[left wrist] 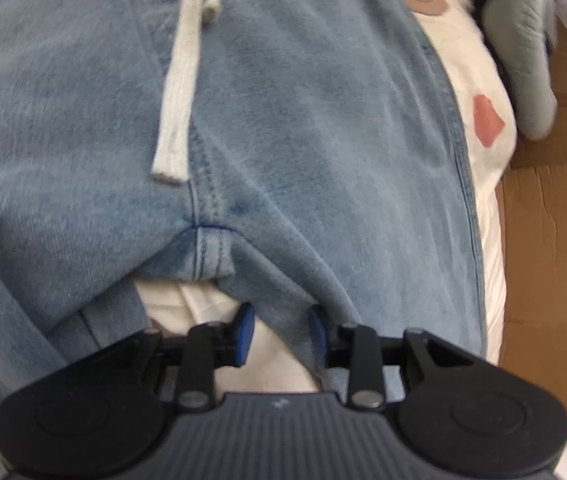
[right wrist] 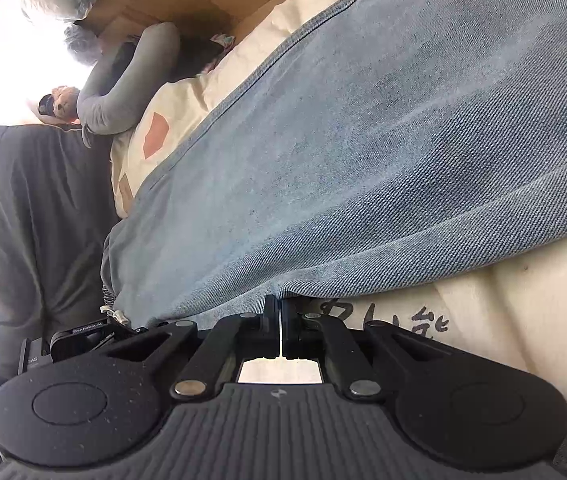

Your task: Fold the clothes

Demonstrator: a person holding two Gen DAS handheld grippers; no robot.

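The light blue denim pants (left wrist: 303,128) with a white drawstring (left wrist: 179,92) lie spread flat on a cream bed cover (left wrist: 479,92). The left gripper (left wrist: 281,334) sits at the crotch seam of the pants, its jaws partly apart around a flap of denim and not pinching it. The right gripper (right wrist: 280,320) is pinched tight on the pants' edge. I think the fold is being set up, and next the left gripper must close on the denim.

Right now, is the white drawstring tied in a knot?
No. The white drawstring hangs loose and untied across the blue jeans.
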